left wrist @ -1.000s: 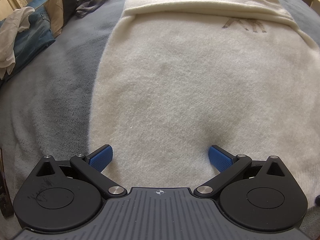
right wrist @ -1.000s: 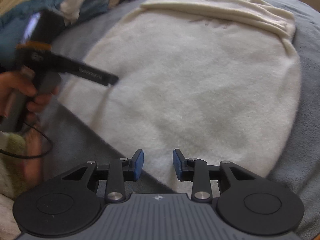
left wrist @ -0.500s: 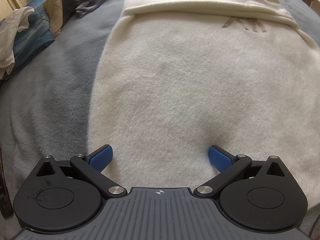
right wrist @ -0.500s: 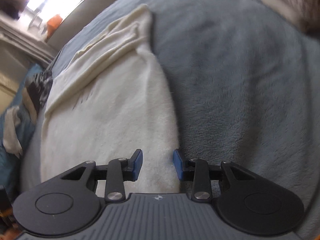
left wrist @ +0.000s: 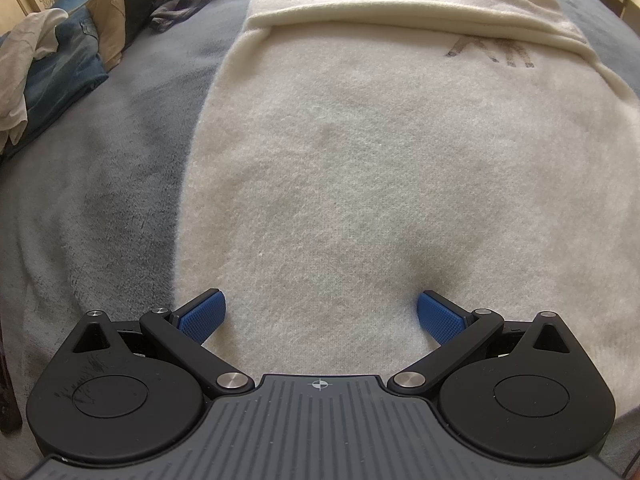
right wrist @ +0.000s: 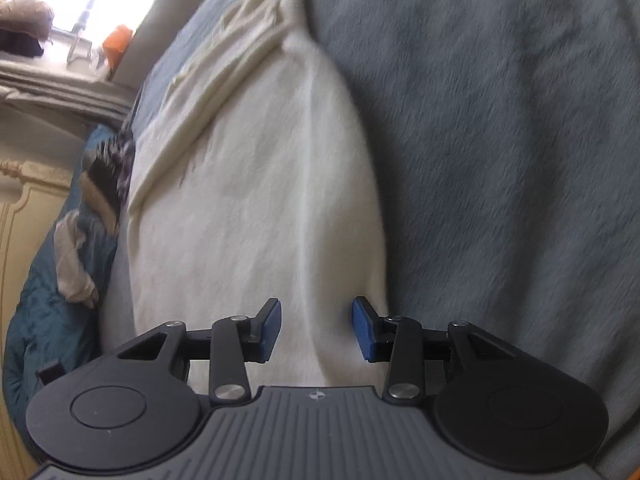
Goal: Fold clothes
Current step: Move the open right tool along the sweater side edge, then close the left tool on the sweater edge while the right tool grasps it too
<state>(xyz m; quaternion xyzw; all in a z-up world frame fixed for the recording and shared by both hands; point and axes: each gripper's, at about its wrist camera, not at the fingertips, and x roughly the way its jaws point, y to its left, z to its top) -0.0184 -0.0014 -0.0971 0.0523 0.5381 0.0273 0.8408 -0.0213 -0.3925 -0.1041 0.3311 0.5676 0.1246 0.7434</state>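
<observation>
Lying flat on the blanket (left wrist: 92, 184), the sweater (left wrist: 360, 168) is straddled by the wide-open left gripper (left wrist: 320, 314); the right gripper (right wrist: 317, 330), opening, apparently grips nothing.

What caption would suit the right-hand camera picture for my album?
Right gripper, fingers apart, poised over the side edge of a cream sweater spread on a grey-blue blanket.

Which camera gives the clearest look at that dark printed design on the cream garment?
The left wrist view: the design sits sharp and upright on the cream garment, just below its folded-over far part. The right wrist view is blurred and tilted, so the design shows there only as faint dark streaks by the fold.
</observation>
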